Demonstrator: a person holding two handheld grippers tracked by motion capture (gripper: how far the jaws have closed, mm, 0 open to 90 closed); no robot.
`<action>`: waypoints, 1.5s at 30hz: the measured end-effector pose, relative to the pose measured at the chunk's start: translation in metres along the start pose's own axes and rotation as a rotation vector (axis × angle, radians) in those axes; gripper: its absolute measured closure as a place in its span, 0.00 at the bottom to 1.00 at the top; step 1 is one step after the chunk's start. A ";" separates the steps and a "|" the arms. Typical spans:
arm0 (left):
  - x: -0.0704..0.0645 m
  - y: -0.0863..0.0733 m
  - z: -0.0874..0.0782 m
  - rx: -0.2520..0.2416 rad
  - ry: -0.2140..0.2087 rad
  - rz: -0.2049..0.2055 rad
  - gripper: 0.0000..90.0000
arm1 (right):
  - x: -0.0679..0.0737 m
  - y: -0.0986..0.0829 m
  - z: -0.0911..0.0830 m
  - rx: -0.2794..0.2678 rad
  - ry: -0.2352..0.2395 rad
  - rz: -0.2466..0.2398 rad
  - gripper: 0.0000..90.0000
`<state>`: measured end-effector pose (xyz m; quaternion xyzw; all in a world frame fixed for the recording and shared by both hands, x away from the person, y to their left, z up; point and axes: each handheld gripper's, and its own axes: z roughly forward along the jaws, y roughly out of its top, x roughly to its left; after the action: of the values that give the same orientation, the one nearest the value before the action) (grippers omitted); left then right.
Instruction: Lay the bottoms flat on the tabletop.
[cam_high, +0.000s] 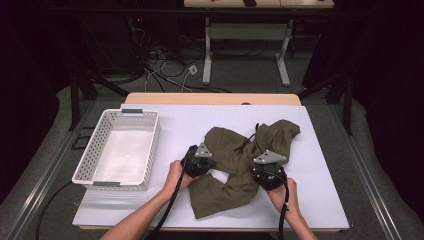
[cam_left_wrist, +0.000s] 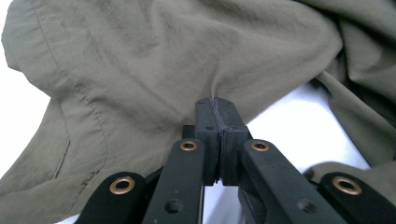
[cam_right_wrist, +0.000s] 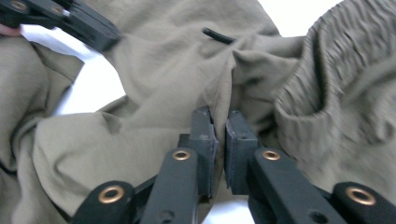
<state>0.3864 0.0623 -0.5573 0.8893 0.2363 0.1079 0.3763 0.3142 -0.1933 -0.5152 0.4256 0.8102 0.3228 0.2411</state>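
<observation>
**Olive garment pinched at two points beside an empty basket**

Seen from the high view, going left to right. At about nine o'clock on the white table cover (cam_high: 320, 200): a white perforated basket (cam_high: 85, 159), long side running toward twelve, holding nothing but its own pale floor. Just right of its rim, well clear of any cloth.

Next, toward the centre: the left gripper (cam_high: 199, 162), held in a hand (cam_high: 176, 175) coming up from six o'clock, set at the nine-o'clock edge of the olive garment (cam_high: 227, 150). In the left gripper view, jaws pressed fully together with a fold of the garment (cam_left_wrist: 154, 60) drawn up into the seam between them, creases fanning out from the pinch toward twelve.

Garment itself lay crumpled across the middle of the table cover, one lobe toward six, another bunched toward one o'clock, a dark cord (cam_high: 247, 140) trailing over it.

Farther right: the right gripper (cam_high: 269, 170), in the other hand (cam_high: 285, 195), sat on the garment's four-o'clock part. In the right gripper view, jaws stood slightly apart, a narrow slit between the pads, with cloth (cam_right_wrist: 154, 84) gathered right at the tips; could not tell whether any fabric was actually caught. Gathered, ribbed band (cam_right_wrist: 336, 70) lay at two o'clock of those jaws.
</observation>
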 end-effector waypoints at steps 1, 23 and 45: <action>-0.001 -0.001 -0.002 0.000 0.000 0.007 1.00 | -0.002 -0.002 -0.002 -0.002 -0.002 0.013 0.96; -0.014 0.007 -0.003 0.004 0.013 0.059 0.33 | -0.023 -0.006 -0.024 -0.029 -0.005 0.034 0.38; -0.021 0.001 -0.014 -0.052 0.003 0.082 0.99 | -0.020 -0.014 -0.011 -0.002 -0.072 0.022 0.97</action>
<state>0.3632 0.0601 -0.5475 0.8882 0.1972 0.1305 0.3940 0.3099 -0.2194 -0.5153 0.4457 0.7959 0.3109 0.2669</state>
